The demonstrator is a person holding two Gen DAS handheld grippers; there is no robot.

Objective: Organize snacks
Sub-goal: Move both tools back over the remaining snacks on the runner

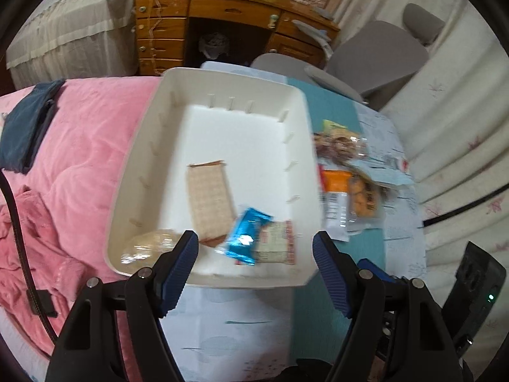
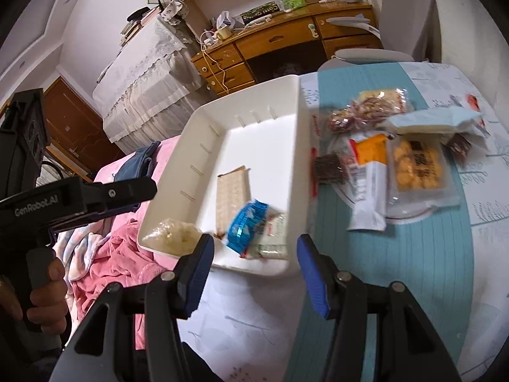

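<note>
The left gripper [image 1: 256, 248] is seen with its jaws parted and nothing clasped between them; its 2 blue-padded fingers [image 1: 179, 264] frame the near edge of a white tray [image 1: 149, 146]. The right gripper [image 2: 253, 254] is likewise released and empty, its jaws apart over the same near edge.

Just ahead of both grippers, inside the tray, 4 snacks are seen. A shiny blue packet [image 1: 246, 238] lies tilted between the fingertips, overlapping a pale packet with red print [image 1: 278, 243] on its right. A long tan cracker pack [image 1: 208, 202] lies further in, slightly left. A clear bag of pale crumbly food [image 1: 148, 243] sits in the near-left corner, partly hidden behind the left finger. All 4 are blurred, so no print can be read.

To the right of the tray, beyond its wall, a loose heap of unsorted snacks [image 2: 397, 162] rests on a teal and white tablecloth [image 2: 397, 270]. A clear bag of round yellow biscuits [image 2: 418, 165], an orange and white packet [image 2: 370, 172] and a bag of brown nuts [image 2: 362, 113] can be made out; the others overlap and are hard to tell apart.

To the left of the tray a pink blanket [image 1: 70, 159] is seen. In the right wrist view, the left gripper's black body is cut off at the left edge, gripped by a person's hand [image 2: 41, 296].
</note>
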